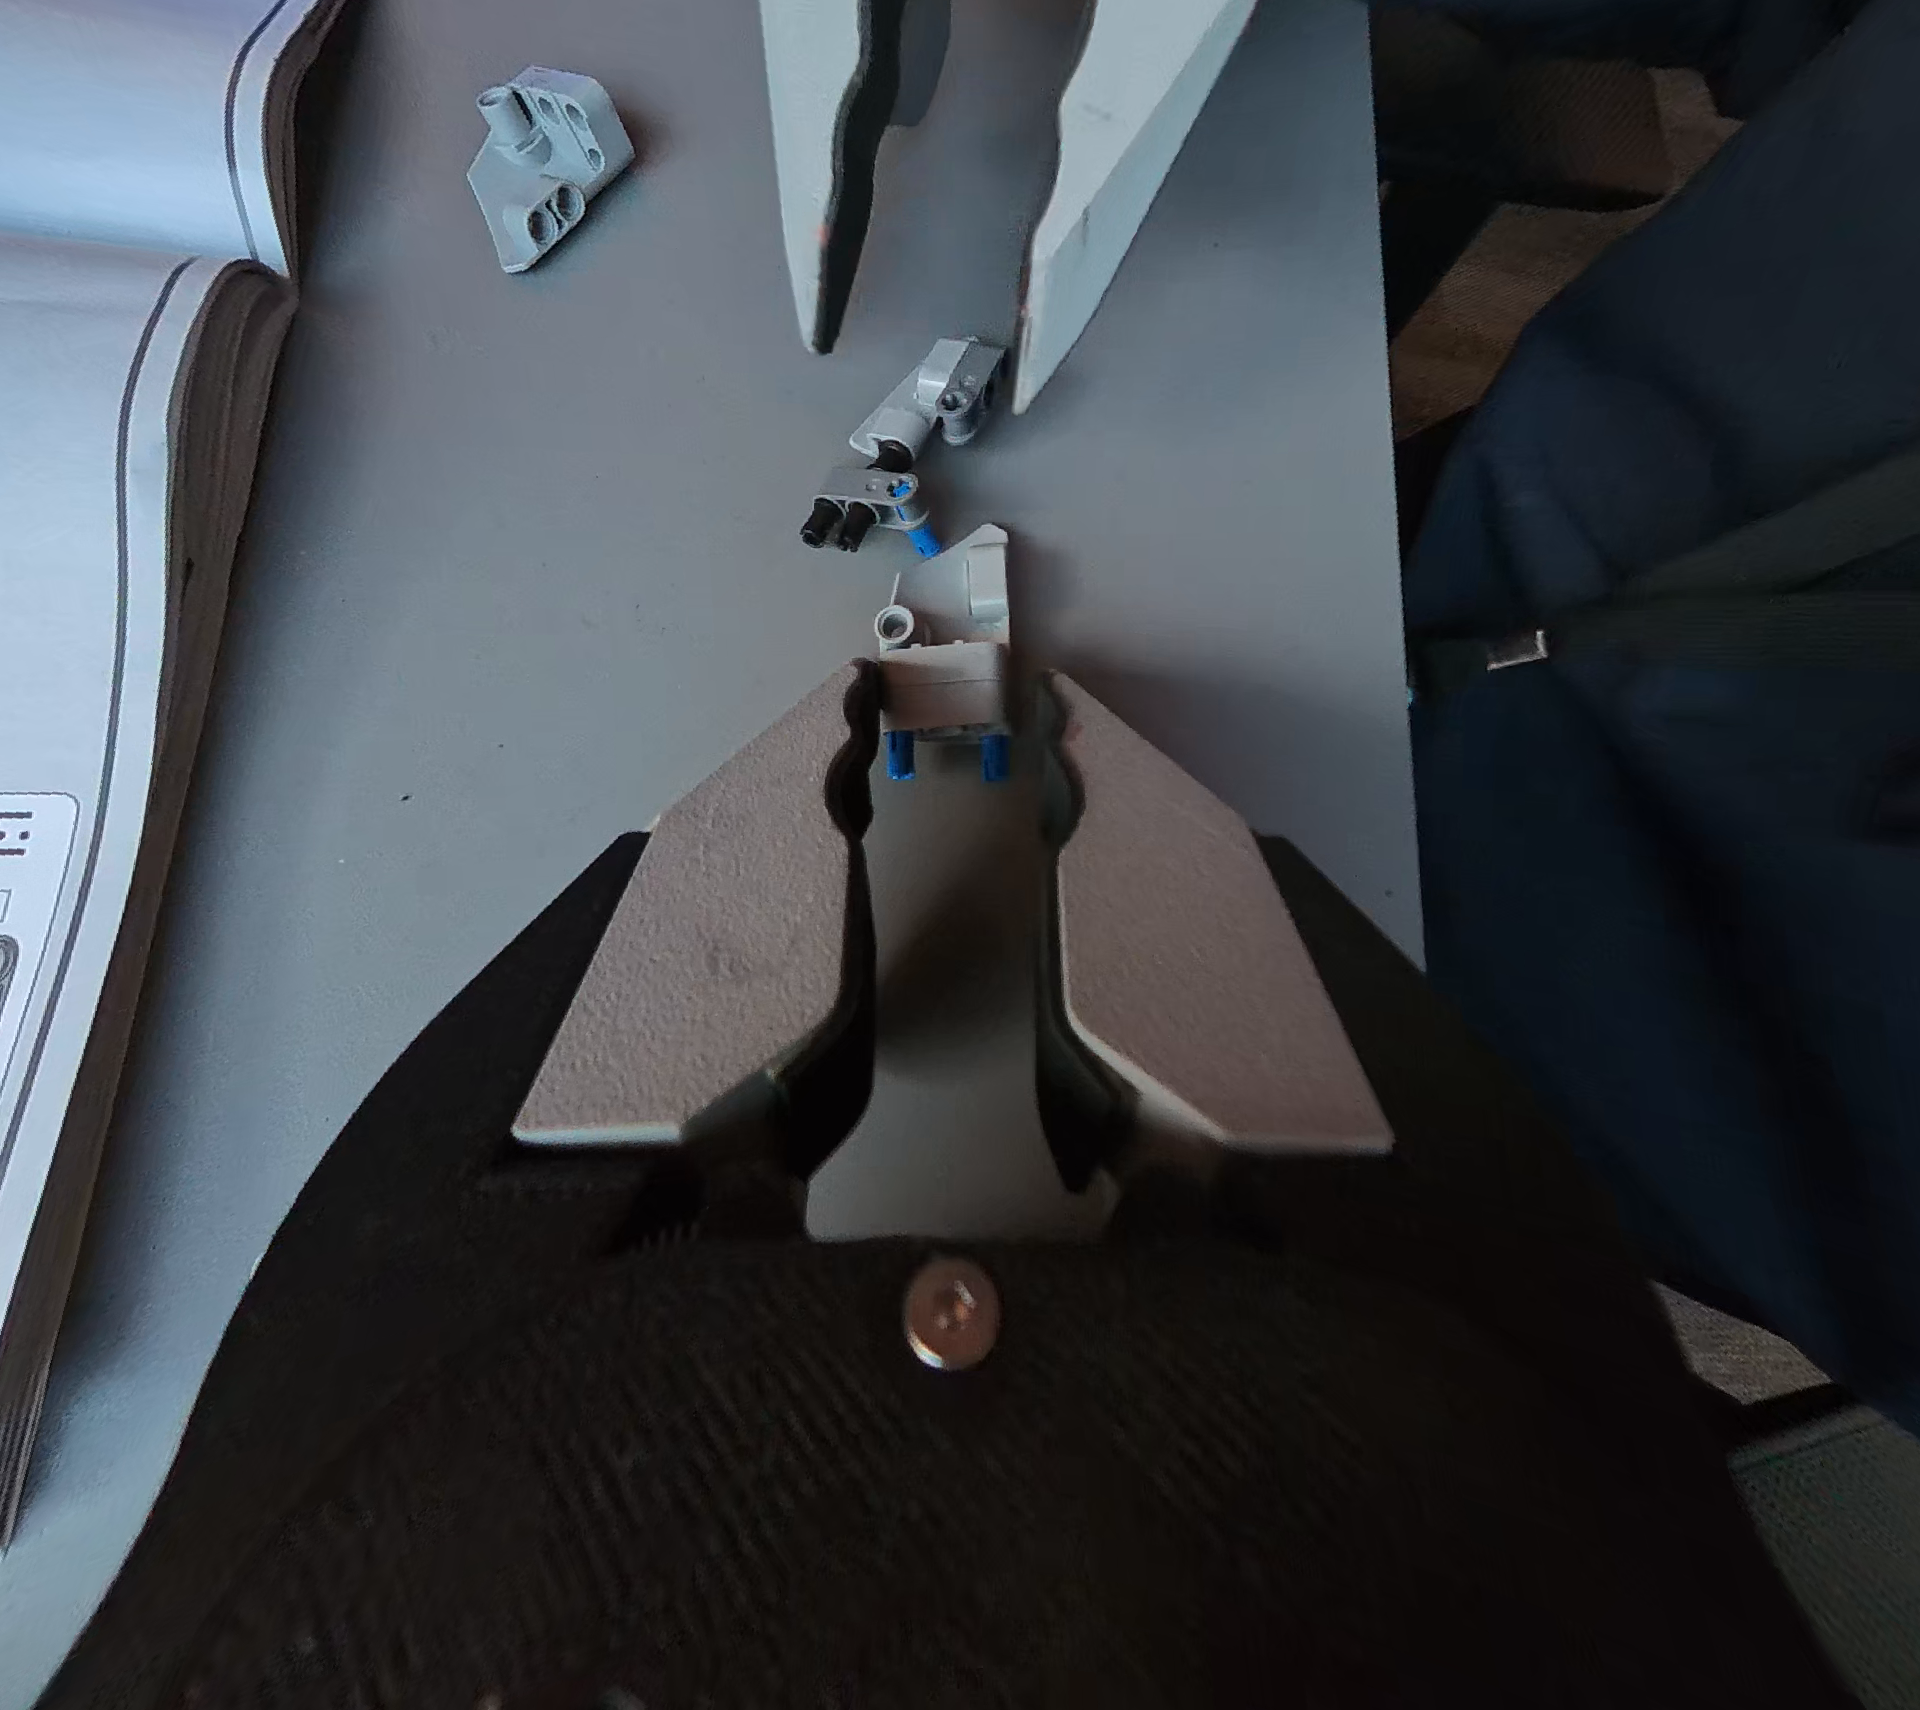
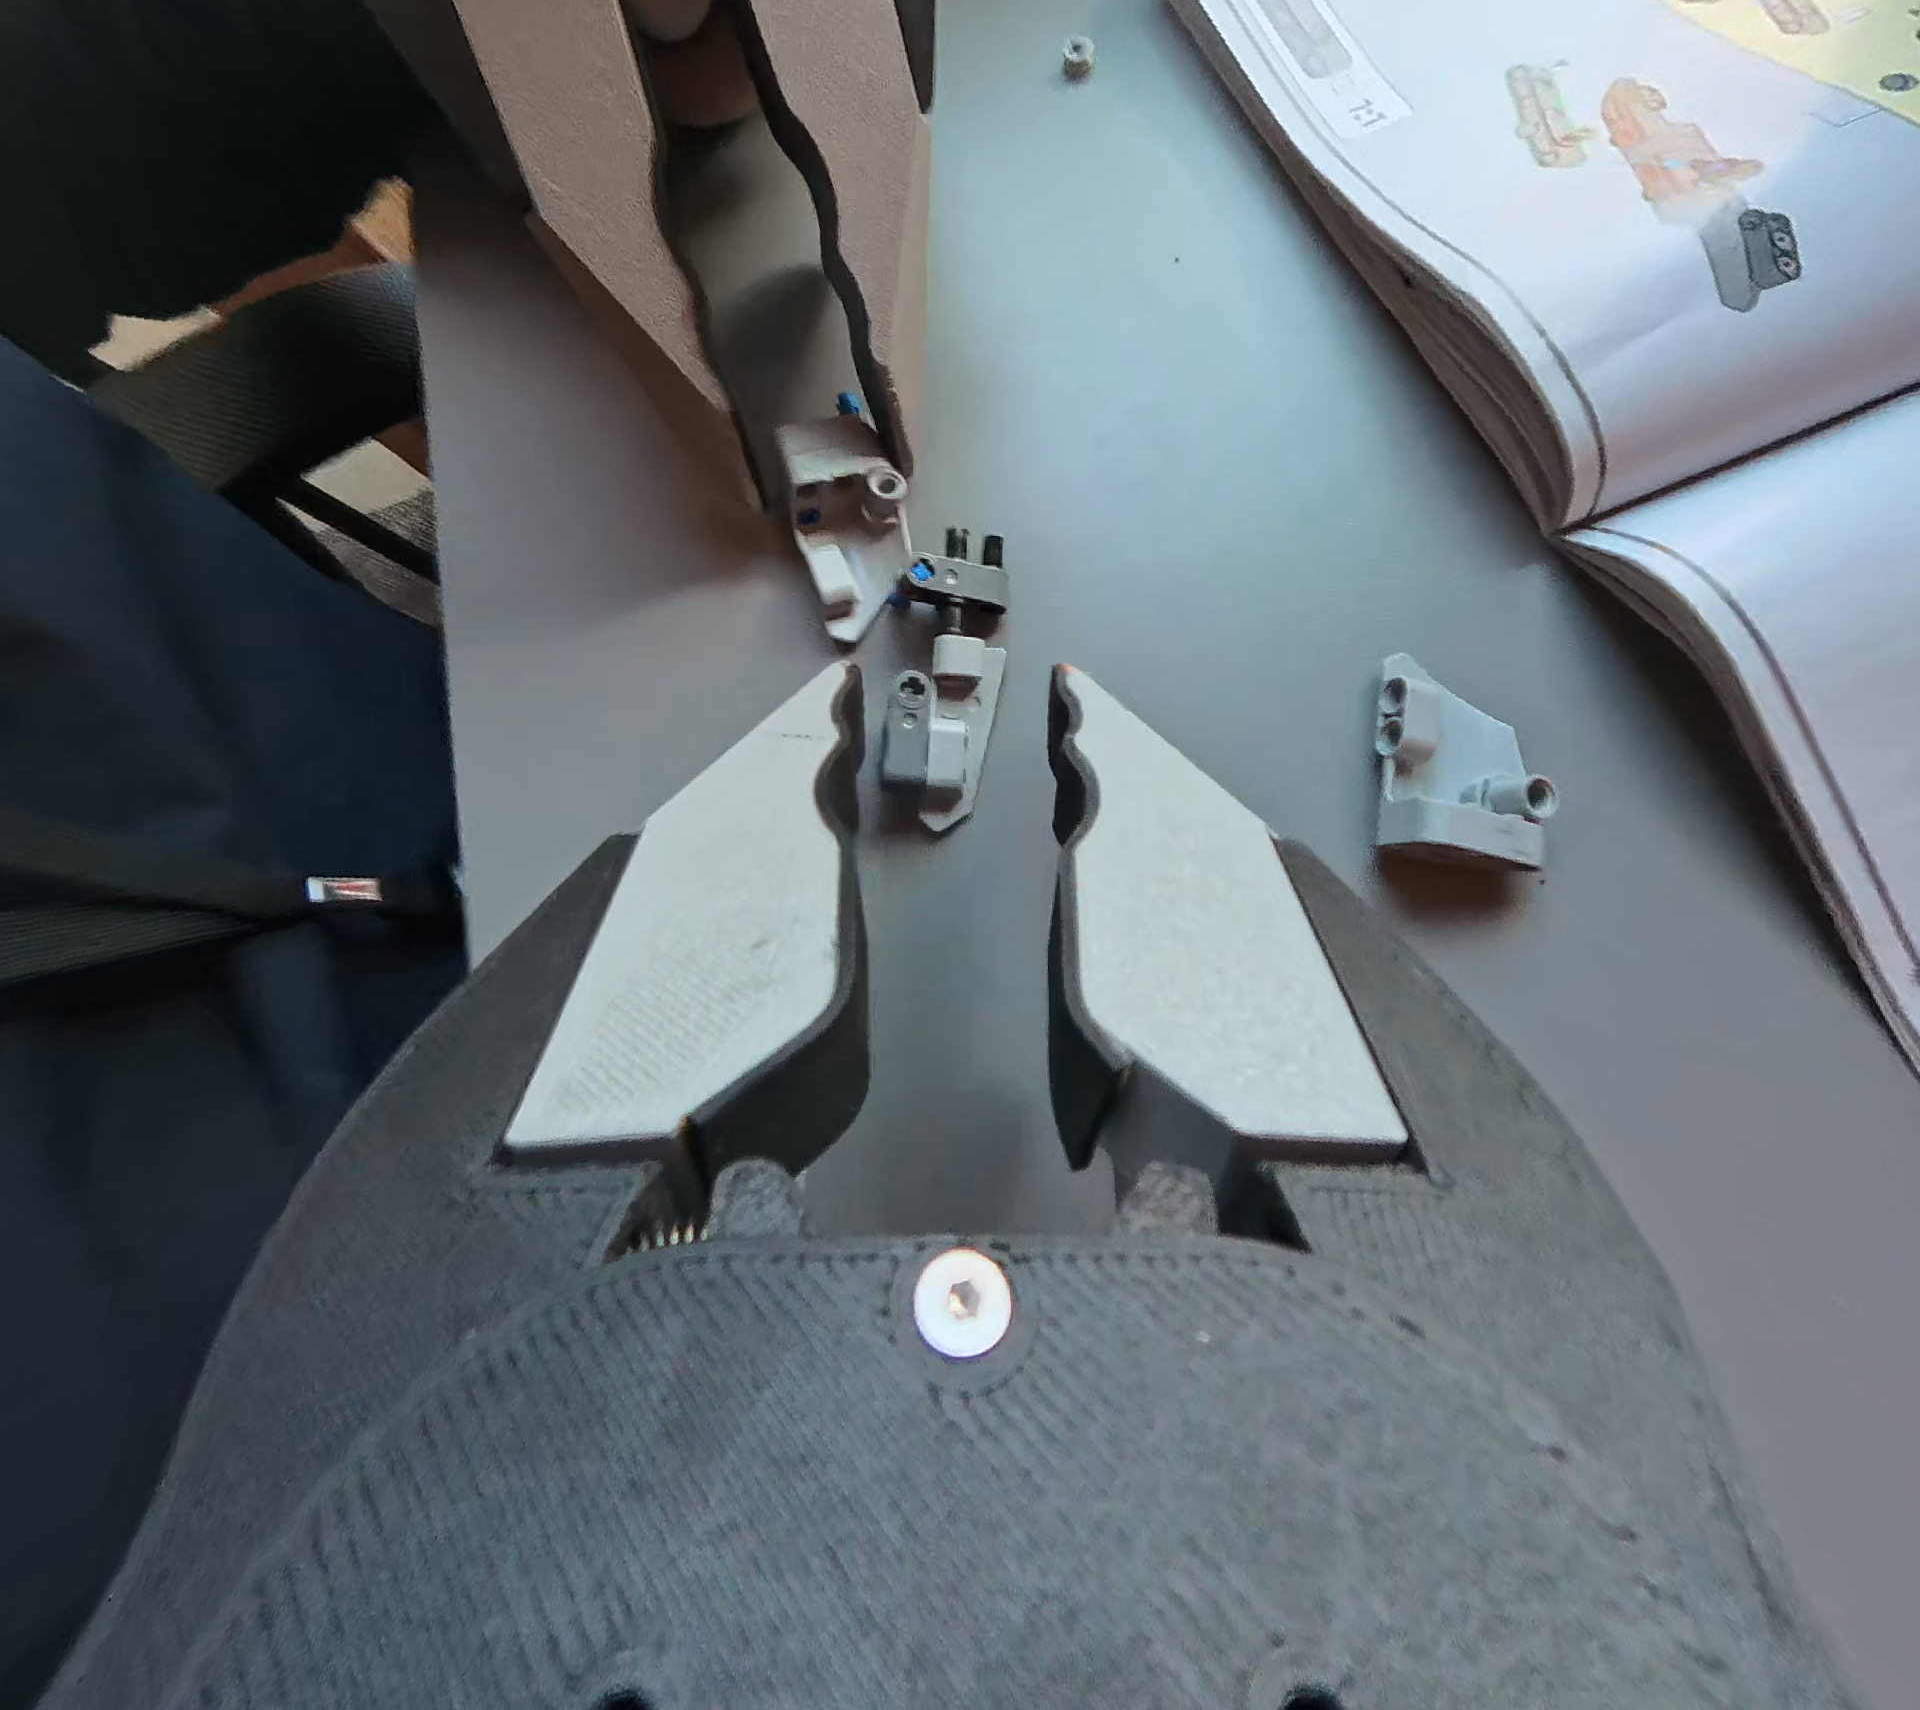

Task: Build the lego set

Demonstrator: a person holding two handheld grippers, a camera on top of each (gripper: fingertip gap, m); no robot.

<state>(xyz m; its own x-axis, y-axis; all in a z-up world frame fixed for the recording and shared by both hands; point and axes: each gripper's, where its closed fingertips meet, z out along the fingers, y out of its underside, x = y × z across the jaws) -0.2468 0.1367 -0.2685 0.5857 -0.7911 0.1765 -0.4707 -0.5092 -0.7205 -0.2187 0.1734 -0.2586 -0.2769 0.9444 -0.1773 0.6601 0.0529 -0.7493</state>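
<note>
**Two grippers meet over small grey pieces**

The left gripper [image 1: 945, 684] holds a grey panel [image 1: 951, 658] between its tips. The grip is narrow. Two blue pins [image 1: 899, 751] stick out of the panel's near end, back toward the gripper. The panel's pointed end reaches away from it, toward the middle of the table [image 1: 582, 621].

Just past that point lies the small joined part [image 1: 914, 445]. This is the landmark. It is made of a dark grey bar with black pins and one blue pin at the panel end, and a light grey piece with a short beam at the other end. Its long side runs in line with both grippers, from one to the other.

The right gripper [image 2: 956, 694] sits at the far end of the joined part. Its fingers are wide apart and hold nothing. The light grey end lies between its tips, close to the left finger [image 2: 831, 725]. So the right gripper is the nearer one and could likely just close on it. The panel would then need to slide straight in toward the black pins.

Out to the side of the joined part, away from the person, lies a spare grey panel [image 2: 1455, 777] with a round peg. A tiny grey ring [image 2: 1081, 58] sits alone farther off. Beyond them is the open booklet [image 2: 1558, 154].

All pieces look like hard, smooth plastic. The gripper fingers are rough and grainy, with wavy black inner edges. The table is flat and dull grey.
</note>
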